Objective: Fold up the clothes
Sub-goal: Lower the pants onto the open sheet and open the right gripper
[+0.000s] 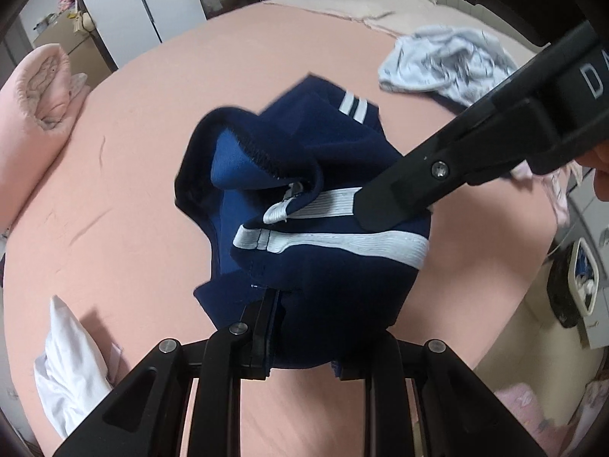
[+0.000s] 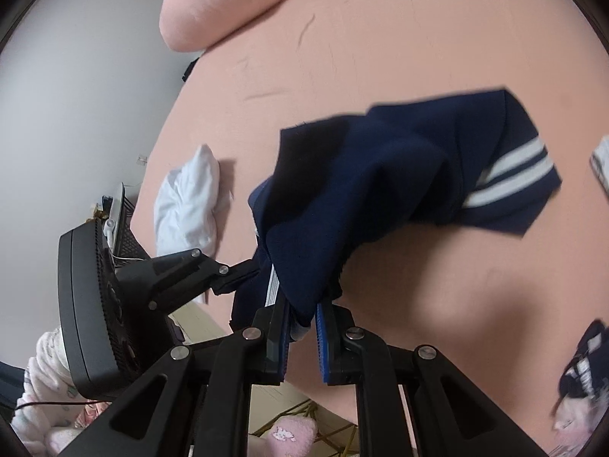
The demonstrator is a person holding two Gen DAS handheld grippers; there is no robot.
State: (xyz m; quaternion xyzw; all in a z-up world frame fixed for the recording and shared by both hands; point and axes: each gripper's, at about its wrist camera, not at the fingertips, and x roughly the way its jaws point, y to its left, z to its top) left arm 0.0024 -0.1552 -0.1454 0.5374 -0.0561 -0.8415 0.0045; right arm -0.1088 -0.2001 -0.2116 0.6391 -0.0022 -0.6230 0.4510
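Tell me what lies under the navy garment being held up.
The navy garment hangs from both grippers, left and right, above the pink bedsheet. Bare sheet and its shadow show beneath it. Whatever sits directly behind the bunched cloth is covered.

Left wrist view looked down and forward, close over pink bed (image 1: 125, 205). Right wrist view faced leftward, equally close. Shared: navy garment (image 1: 323, 266), white cloth (image 2: 190, 205).
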